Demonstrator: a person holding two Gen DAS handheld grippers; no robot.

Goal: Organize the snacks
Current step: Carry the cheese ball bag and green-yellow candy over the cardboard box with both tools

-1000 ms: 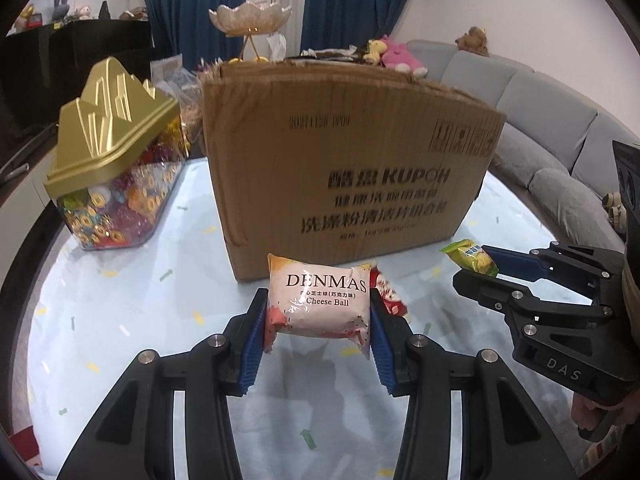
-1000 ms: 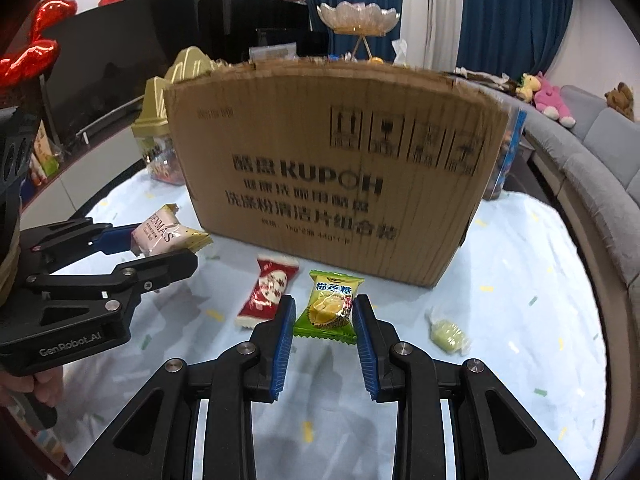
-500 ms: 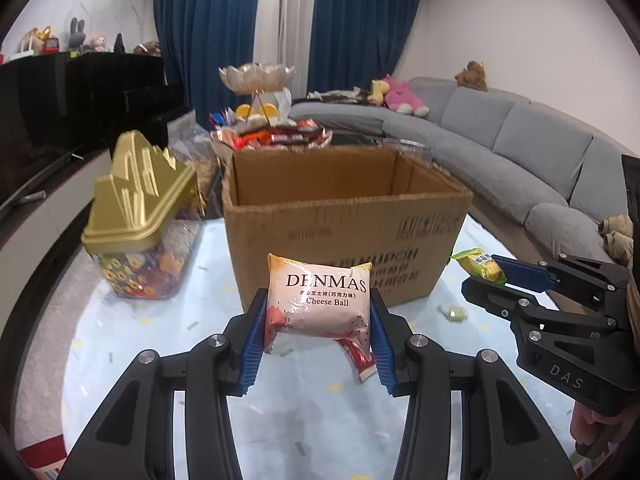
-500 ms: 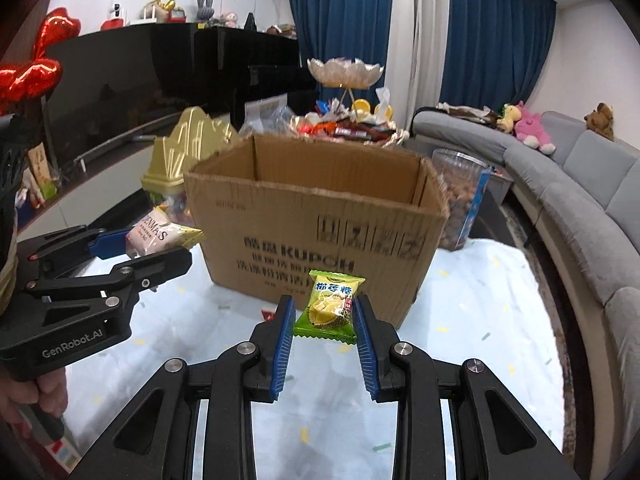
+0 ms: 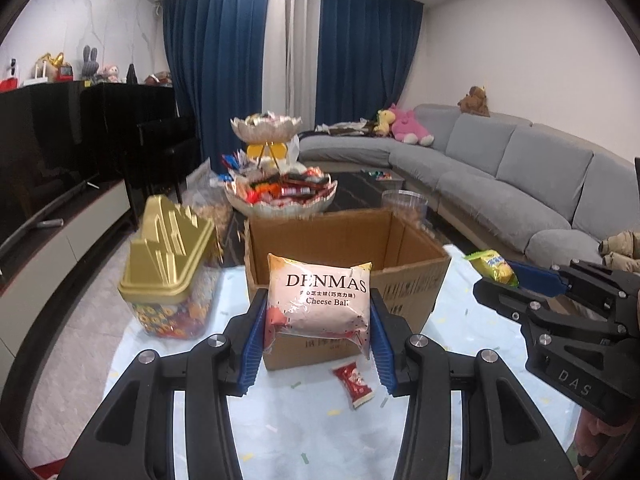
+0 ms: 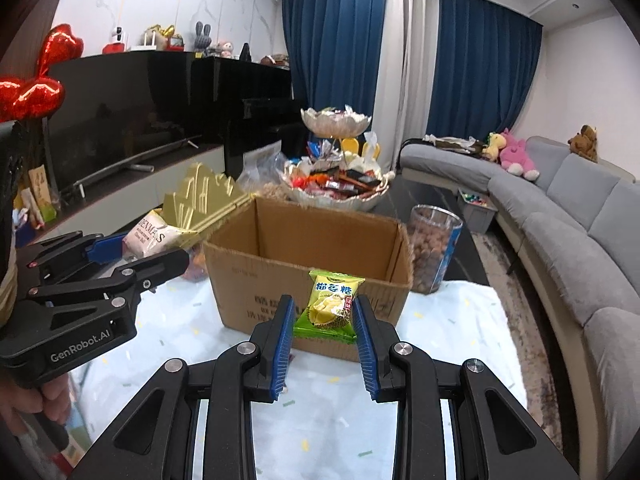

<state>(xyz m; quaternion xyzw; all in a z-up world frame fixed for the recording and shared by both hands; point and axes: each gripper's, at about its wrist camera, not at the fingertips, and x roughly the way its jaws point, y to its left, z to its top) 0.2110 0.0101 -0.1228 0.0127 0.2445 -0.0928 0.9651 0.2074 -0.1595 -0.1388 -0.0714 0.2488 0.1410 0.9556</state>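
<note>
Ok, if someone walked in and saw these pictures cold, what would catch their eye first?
Probably the two snacks held up in the foreground: a white cheese ball packet clamped in the left gripper and a green durian candy clamped in the right gripper. Just behind them stands an open cardboard box on the table, with a gold-lidded candy jar at its left and a red wrapper lying in front.
</note>
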